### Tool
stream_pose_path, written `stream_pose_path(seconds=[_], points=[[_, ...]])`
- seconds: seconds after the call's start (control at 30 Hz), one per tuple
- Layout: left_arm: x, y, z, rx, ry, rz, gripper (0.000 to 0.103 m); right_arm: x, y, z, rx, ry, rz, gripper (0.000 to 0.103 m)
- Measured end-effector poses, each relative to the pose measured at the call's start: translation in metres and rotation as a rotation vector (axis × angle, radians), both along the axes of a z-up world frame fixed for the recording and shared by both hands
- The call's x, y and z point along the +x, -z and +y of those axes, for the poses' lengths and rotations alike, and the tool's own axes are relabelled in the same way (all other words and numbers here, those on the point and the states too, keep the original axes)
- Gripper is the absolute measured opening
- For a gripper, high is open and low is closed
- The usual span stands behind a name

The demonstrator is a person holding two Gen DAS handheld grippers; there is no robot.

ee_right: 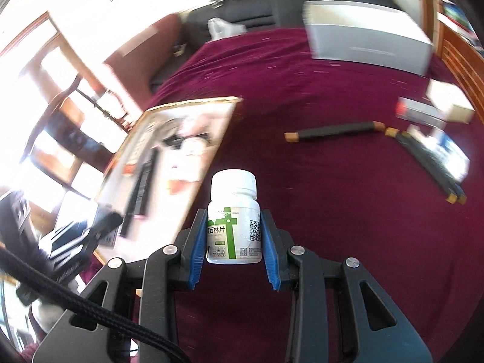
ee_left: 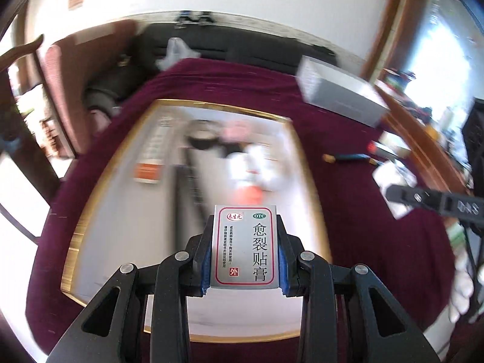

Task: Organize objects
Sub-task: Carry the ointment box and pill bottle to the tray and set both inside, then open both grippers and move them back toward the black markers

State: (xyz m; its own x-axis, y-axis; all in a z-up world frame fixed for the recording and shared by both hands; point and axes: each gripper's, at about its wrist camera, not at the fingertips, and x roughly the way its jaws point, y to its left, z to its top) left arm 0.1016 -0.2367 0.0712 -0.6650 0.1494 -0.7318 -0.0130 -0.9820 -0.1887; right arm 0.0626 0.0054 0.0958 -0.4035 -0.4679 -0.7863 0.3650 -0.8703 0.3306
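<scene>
My left gripper (ee_left: 245, 227) is shut on a flat silver medicine box (ee_left: 245, 248) with a red border and black print, its blue pads pressing on both long sides. It hangs over a gold-rimmed mirror tray (ee_left: 211, 104) lying on the maroon cloth (ee_left: 348, 157). My right gripper (ee_right: 233, 214) is shut on a white pill bottle (ee_right: 233, 230) with a green cross label and a white cap, held upright above the cloth, to the right of the tray (ee_right: 193, 101). The tray's reflection is blurred.
A grey and white box (ee_right: 369, 39) stands at the far right of the cloth. Dark sticks with tan ends (ee_right: 332, 131) and small cartons (ee_right: 447, 106) lie at the right. A dark sofa (ee_left: 193, 48) with a white bag (ee_right: 224, 27) runs behind the table.
</scene>
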Motion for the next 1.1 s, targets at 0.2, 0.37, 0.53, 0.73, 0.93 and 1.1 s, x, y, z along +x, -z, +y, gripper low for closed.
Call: stream_pose_path(seconds=[0.2,0.37,0.53,0.73,0.93,1.1], points=[[-0.010,0.011,-0.052,-0.048,-0.091,-0.013,0.029,-0.006,0.011,-0.073,-0.004,-0.111,-0.028,0.032],[-0.024,0.027,-0.075,-0.067,-0.104,-0.050,0.029,-0.014,0.031,-0.124,0.009,-0.161,-0.081,0.032],[-0.035,0.044,-0.086,-0.070,-0.101,-0.096,0.029,-0.029,0.053,-0.156,0.016,-0.165,-0.135,0.032],[-0.037,0.048,-0.087,-0.071,-0.090,-0.106,0.029,-0.041,0.068,-0.172,0.065,-0.142,-0.144,0.032],[-0.040,0.048,-0.088,-0.079,-0.085,-0.098,0.029,-0.050,0.073,-0.178,0.102,-0.110,-0.131,0.032],[-0.040,0.047,-0.091,-0.060,-0.093,-0.092,0.030,-0.052,0.073,-0.179,0.112,-0.106,-0.129,0.032]])
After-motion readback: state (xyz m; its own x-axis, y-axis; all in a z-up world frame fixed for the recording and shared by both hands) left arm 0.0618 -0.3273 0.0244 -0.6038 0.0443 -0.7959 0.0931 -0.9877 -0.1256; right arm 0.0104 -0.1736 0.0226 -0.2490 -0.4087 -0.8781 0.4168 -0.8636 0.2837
